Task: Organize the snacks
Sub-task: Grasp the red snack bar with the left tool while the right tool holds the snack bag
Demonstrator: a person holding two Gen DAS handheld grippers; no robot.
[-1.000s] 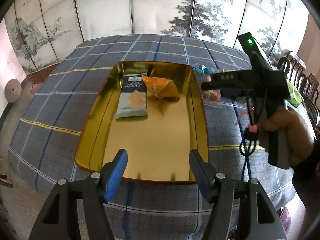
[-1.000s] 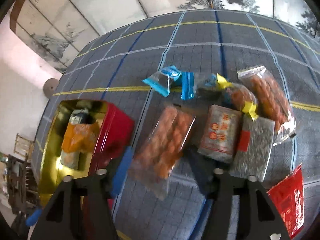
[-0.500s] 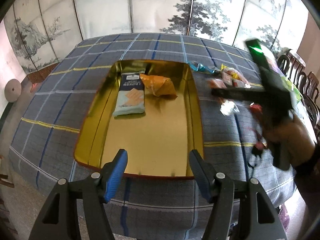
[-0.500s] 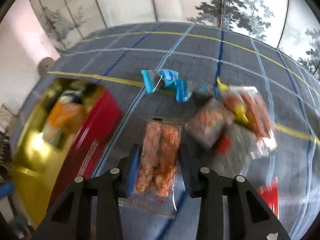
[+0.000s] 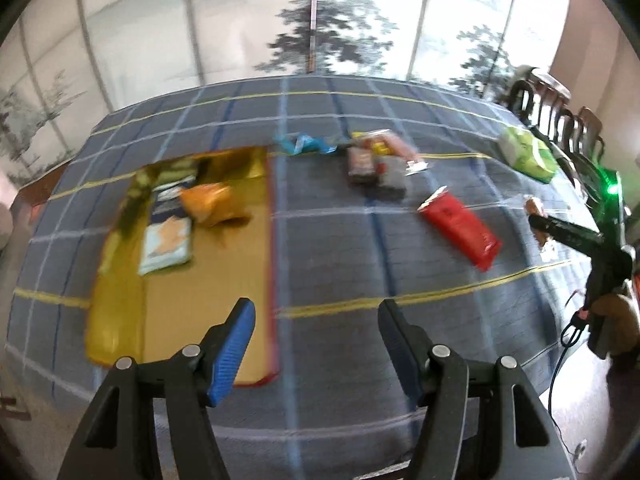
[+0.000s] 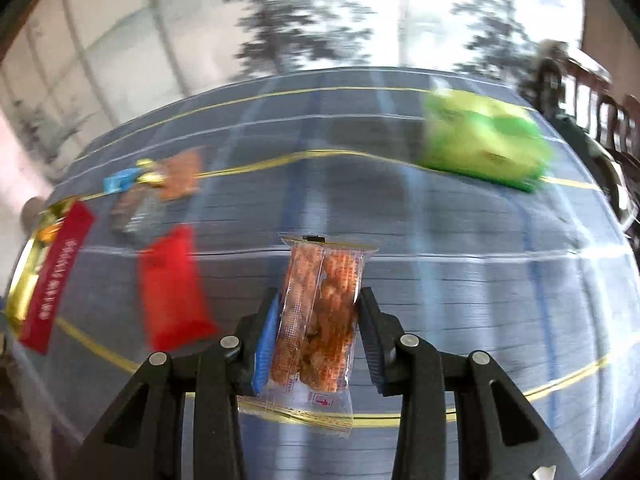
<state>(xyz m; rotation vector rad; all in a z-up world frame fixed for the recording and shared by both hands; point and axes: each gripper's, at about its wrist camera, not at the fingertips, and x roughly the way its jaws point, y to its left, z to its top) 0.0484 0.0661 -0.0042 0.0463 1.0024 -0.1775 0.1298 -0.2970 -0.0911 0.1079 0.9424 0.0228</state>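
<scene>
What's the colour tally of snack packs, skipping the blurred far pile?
Pale blue flat packet: 1
Orange crinkled bag: 1
Red foil packet: 1
Green plastic bag: 1
Clear packet of orange-brown snacks: 1
Total: 5

Diffuse daylight is lighting both views evenly. Motion blur is smearing the tablecloth [image 6: 440, 220] and the green packet [image 6: 484, 144]. Fisheye distortion is bending the edges, and glare is washing out the gold tin [image 5: 120, 280].

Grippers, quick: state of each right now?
Left gripper: open, nothing between its fingers.
Right gripper: closed on a clear packet of orange snacks, lifted off the table.
</scene>
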